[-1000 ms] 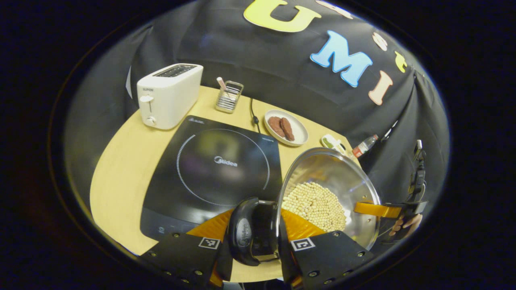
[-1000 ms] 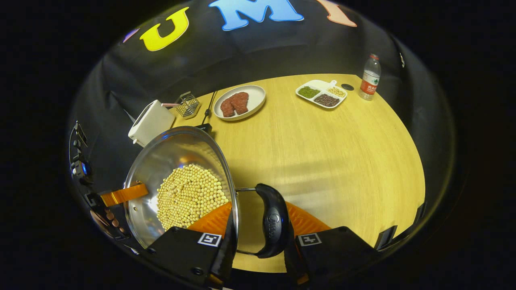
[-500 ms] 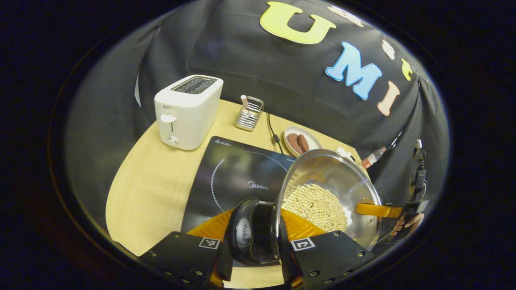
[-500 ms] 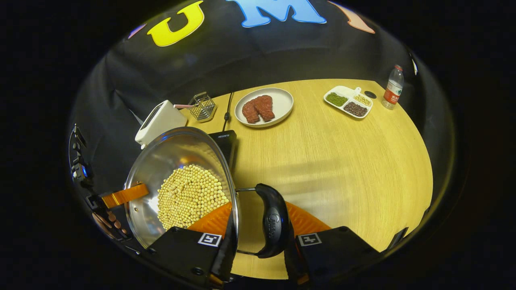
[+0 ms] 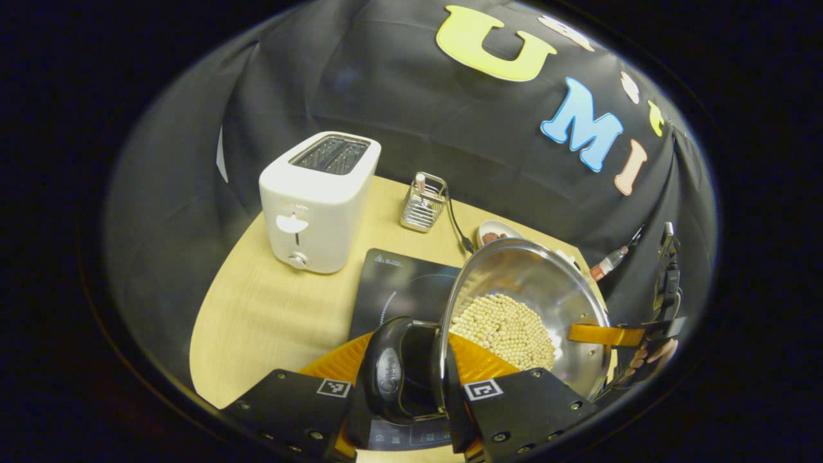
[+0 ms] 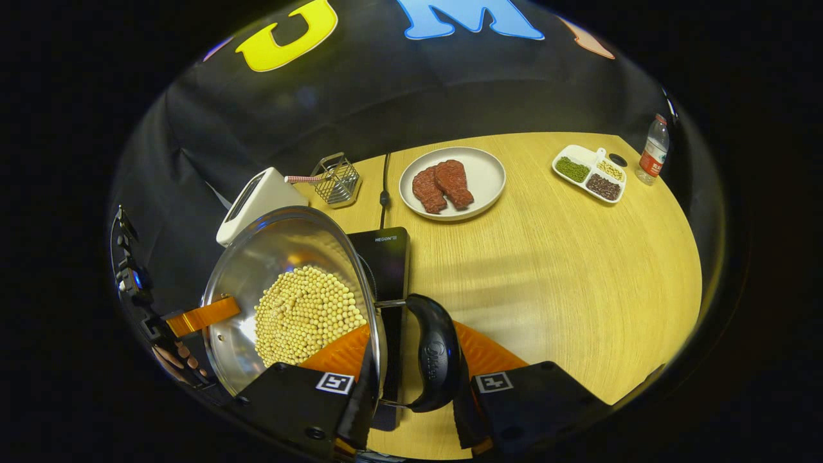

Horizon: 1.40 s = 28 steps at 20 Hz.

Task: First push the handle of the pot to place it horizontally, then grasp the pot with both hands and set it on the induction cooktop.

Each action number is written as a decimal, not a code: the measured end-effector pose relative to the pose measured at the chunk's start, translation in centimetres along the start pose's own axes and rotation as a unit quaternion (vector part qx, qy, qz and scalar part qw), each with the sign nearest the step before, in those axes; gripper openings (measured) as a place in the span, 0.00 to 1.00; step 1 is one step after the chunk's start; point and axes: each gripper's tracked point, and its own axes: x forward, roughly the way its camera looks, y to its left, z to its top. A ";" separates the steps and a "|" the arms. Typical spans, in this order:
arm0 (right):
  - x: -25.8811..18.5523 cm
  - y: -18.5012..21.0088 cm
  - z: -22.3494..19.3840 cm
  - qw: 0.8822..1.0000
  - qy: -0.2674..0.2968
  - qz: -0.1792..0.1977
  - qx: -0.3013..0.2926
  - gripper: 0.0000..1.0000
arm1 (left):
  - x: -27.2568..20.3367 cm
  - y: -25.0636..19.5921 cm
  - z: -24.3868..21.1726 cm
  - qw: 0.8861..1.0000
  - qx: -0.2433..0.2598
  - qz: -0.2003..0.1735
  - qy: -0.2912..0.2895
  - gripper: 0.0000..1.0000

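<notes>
Gripping pot [image 5: 514,302] handles: left claw [image 5: 402,392], right claw [image 6: 411,386] clenched; handle-to-handle axis level over cooktop [image 5: 402,289].

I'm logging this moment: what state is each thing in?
Pot: held up over the cooktop, holds pale beans.
Left tongs: shut on one pot handle.
Right tongs: shut on the other pot handle.
Cooktop: flat on the table, partly under the pot.
Toaster: upright, slots empty.
Plate: holds two meat pieces.
Bottle: upright, capped.

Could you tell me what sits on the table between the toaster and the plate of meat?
In the right gripper view, a wire rack and a black cord lie between the toaster and the plate.
</notes>
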 end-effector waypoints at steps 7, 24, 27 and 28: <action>4.0 1.1 1.6 1.000 -0.006 0.007 0.006 0.51 | 3.2 2.6 1.8 1.000 0.007 0.006 -0.012 0.48; 7.7 1.2 1.4 1.000 0.000 0.005 0.005 0.51 | 6.7 5.1 0.1 1.000 -0.014 0.003 0.003 0.46; 7.6 1.2 1.4 1.000 0.002 0.006 0.004 0.53 | 6.6 5.1 0.1 1.000 -0.014 0.001 0.004 0.50; 7.7 1.1 1.4 1.000 0.003 0.005 0.004 0.53 | 6.7 5.1 0.0 1.000 -0.013 0.000 0.006 0.46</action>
